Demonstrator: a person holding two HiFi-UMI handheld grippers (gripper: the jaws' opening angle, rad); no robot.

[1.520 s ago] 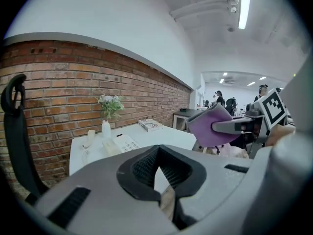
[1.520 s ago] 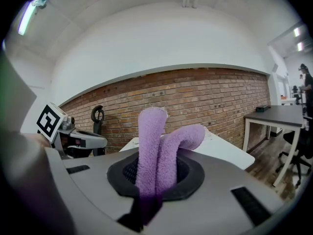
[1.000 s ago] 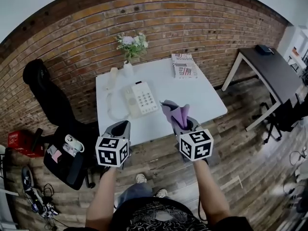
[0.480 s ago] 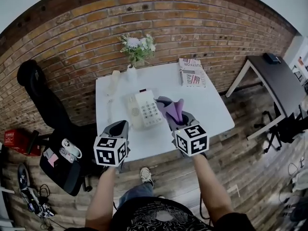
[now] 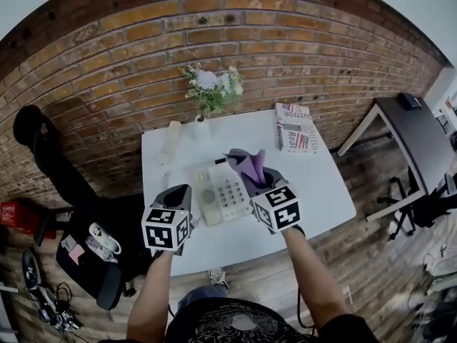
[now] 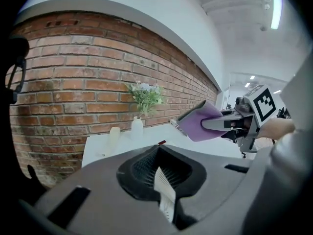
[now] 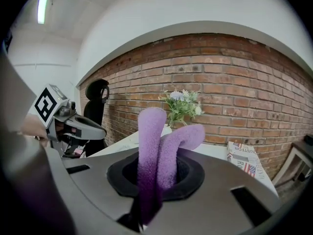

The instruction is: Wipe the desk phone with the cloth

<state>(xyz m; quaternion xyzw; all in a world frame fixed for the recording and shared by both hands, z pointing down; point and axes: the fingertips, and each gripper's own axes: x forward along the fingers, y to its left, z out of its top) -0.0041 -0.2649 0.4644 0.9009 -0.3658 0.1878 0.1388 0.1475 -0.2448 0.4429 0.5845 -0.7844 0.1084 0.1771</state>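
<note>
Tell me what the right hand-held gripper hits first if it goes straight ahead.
Likely the flowers by the brick wall, dead ahead beyond the cloth in the right hand-held gripper; depth is unclear.

desk phone [image 5: 220, 193] lies on the table [image 5: 318, 188], vase [image 5: 203, 128] behind it, newspaper [image 5: 294, 127] far right.

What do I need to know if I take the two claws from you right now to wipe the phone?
Right claw: shut on the purple cloth, held up over the desk phone.
Left claw: shut, nothing in it, just left of the phone near the front edge.
Things: the phone sits in the middle of the white table. Its handset lies off the base, beside the flower vase.
Done: the cloth is gripped and over the phone.
Left: lower the cloth and wipe; it does not look to be touching the phone yet.
</note>
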